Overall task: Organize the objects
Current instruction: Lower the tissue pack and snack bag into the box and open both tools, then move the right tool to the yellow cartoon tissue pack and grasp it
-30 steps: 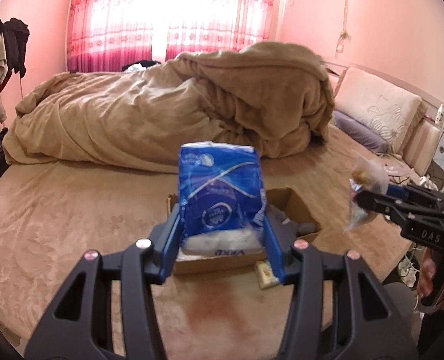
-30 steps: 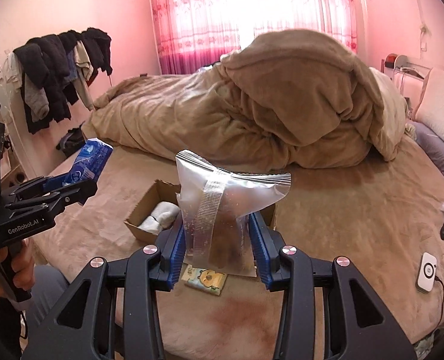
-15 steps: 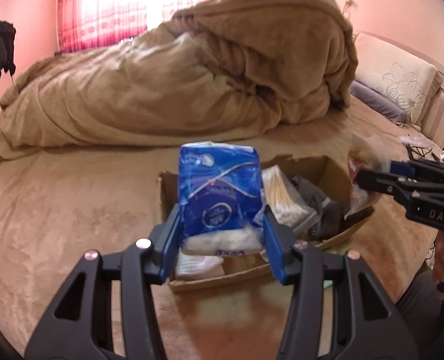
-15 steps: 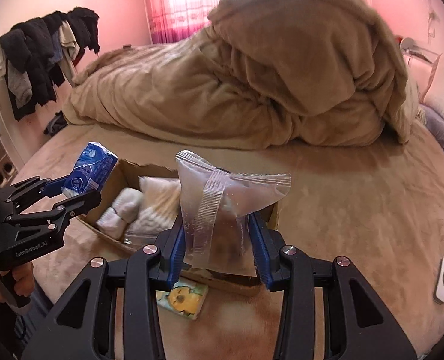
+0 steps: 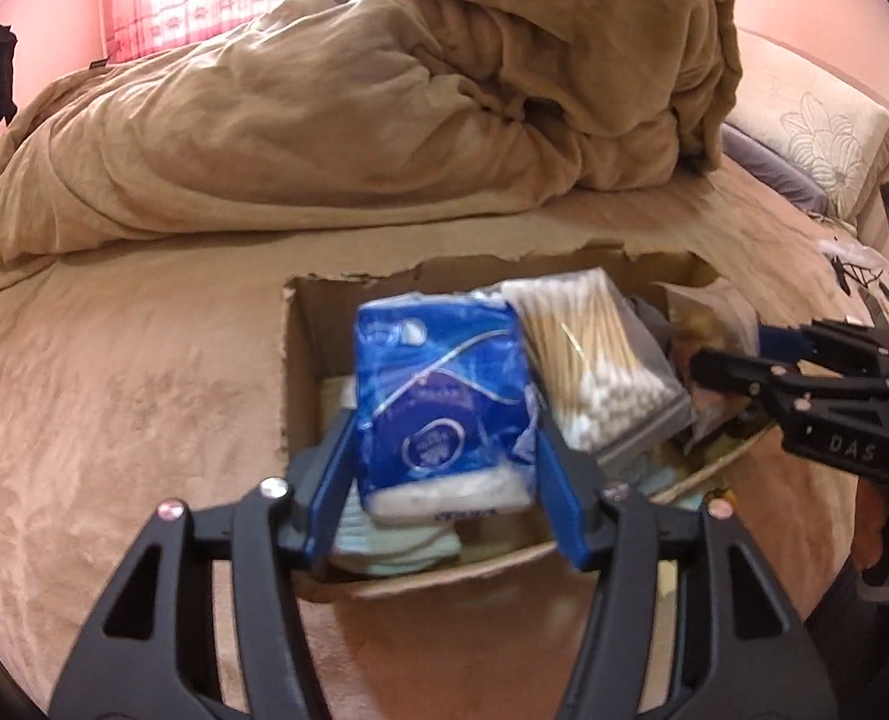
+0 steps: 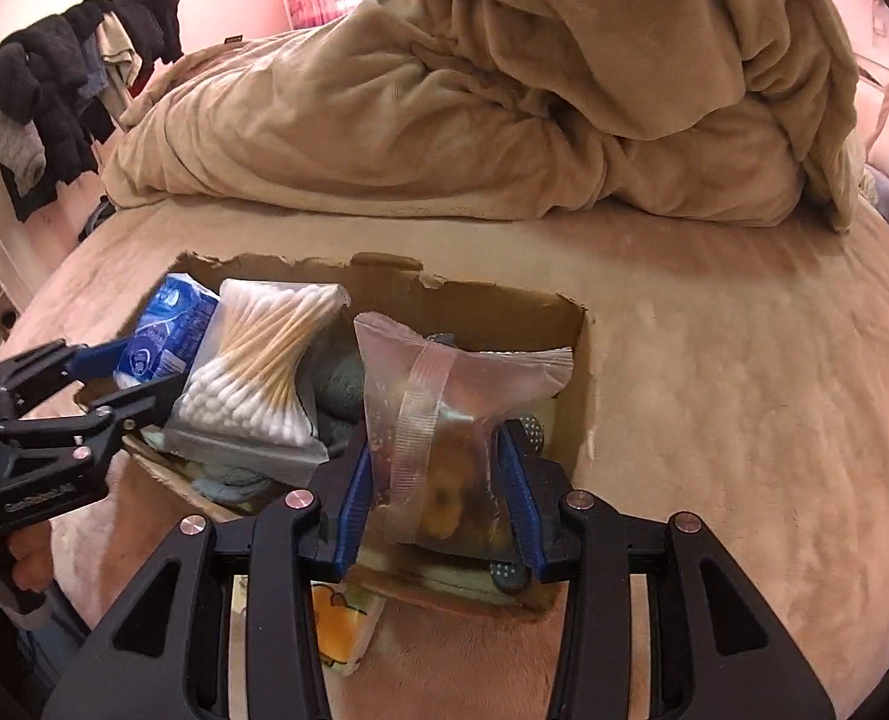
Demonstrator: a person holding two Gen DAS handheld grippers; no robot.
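Torn brown cardboard box point(image 6: 504, 306) on tan bedspread point(image 6: 744, 390), holding clear packet of wooden cotton swabs point(image 6: 252, 378). Blue plastic tissue pack point(image 5: 444, 414) over box, between widening jaws of left gripper point(image 5: 444, 480), pads barely apart from it. Clear taped snack bag point(image 6: 444, 438) clamped in narrow right gripper point(image 6: 438, 492) above box.

Left gripper point(image 5: 444, 468) opening up around the blue tissue pack point(image 5: 441, 405), right over the cardboard box point(image 5: 300, 360) on the bed point(image 5: 114, 372), cotton swabs point(image 5: 600, 354) next to it.
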